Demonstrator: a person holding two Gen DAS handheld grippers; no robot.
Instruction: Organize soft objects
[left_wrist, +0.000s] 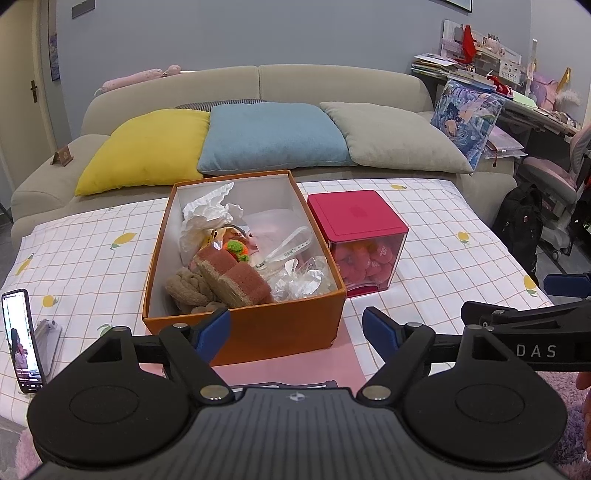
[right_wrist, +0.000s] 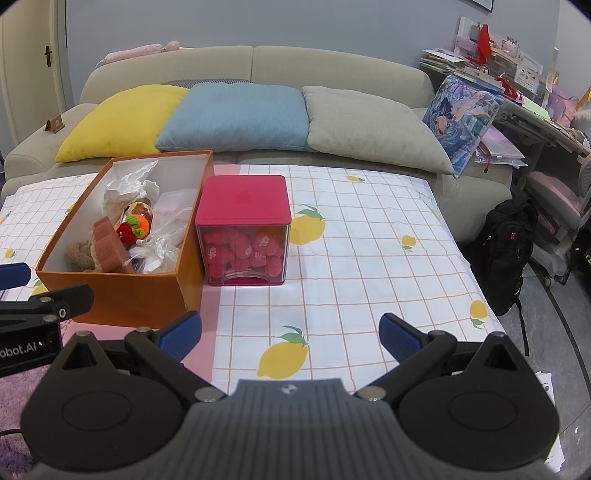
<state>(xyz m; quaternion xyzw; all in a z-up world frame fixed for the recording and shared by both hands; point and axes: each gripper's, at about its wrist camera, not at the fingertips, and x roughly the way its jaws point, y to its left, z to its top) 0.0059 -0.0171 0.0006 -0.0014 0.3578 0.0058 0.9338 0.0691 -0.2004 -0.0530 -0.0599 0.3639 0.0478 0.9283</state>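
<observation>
An orange cardboard box (left_wrist: 258, 325) (right_wrist: 122, 291) stands open on the checked tablecloth, holding a brown sponge (left_wrist: 236, 275) (right_wrist: 107, 251), a tan plush toy (left_wrist: 188, 290), a knitted orange-green ball (left_wrist: 236, 248) (right_wrist: 136, 223), crumpled white paper (left_wrist: 207, 210) and clear wrapping (left_wrist: 303, 277). Beside it on the right sits a red-lidded clear cube (left_wrist: 356, 216) (right_wrist: 242, 199) full of red soft pieces. My left gripper (left_wrist: 295, 332) hovers open just before the box's near wall. My right gripper (right_wrist: 290, 332) hangs open over bare cloth, right of the box. Neither holds anything.
A phone (left_wrist: 22, 339) stands upright on a stand at the table's left edge. Behind the table is a beige sofa (left_wrist: 258, 81) with yellow, blue and grey cushions. A black backpack (right_wrist: 506, 251), a chair and a cluttered desk (right_wrist: 535, 107) lie to the right.
</observation>
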